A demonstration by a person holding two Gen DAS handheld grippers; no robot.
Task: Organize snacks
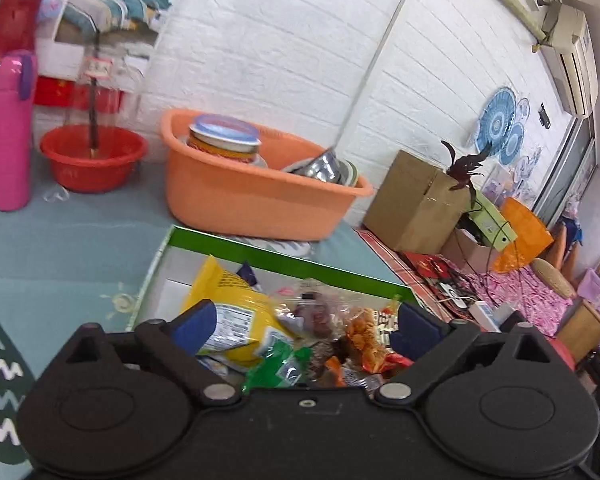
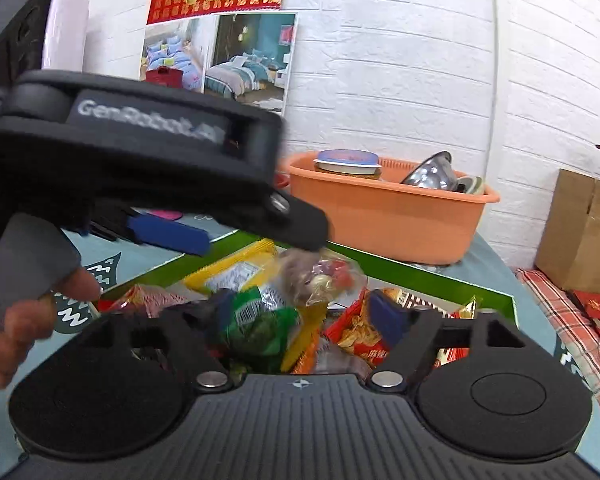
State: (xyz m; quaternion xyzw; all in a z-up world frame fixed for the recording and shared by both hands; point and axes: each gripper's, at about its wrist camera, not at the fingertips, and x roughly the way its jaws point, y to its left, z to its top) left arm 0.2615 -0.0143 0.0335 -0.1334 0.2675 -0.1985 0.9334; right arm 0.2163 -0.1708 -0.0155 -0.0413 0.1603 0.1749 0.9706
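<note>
Nearest to both cameras, the left gripper (image 1: 300,326) and the right gripper (image 2: 300,312) are hanging over the heap of snacks with their fingers spread wide apart and nothing between the blue pads; neither is pressing on a packet. Just under them, the snack packets (image 1: 300,332) are lying jumbled in a shallow green-rimmed box (image 1: 284,254) on the desk (image 1: 60,240), so the step in hand looks like choosing a first packet, with no grasp begun. The yellow bag (image 1: 236,304) is lying flattest and most exposed in the left wrist view, its long axis running from the near left fingers away toward the box's far rim, its printed label facing up. In the right wrist view a crumpled green packet (image 2: 260,320) is sitting between the right fingers' line, its direction too scrunched to tell. The next move probably calls for lowering one gripper onto a single free edge without dragging the neighbours. In that same view a hand (image 2: 16,320) is holding the left gripper's handle. Beyond the box, an orange basin (image 1: 260,200) is standing near the white brick wall (image 1: 280,40).
</note>
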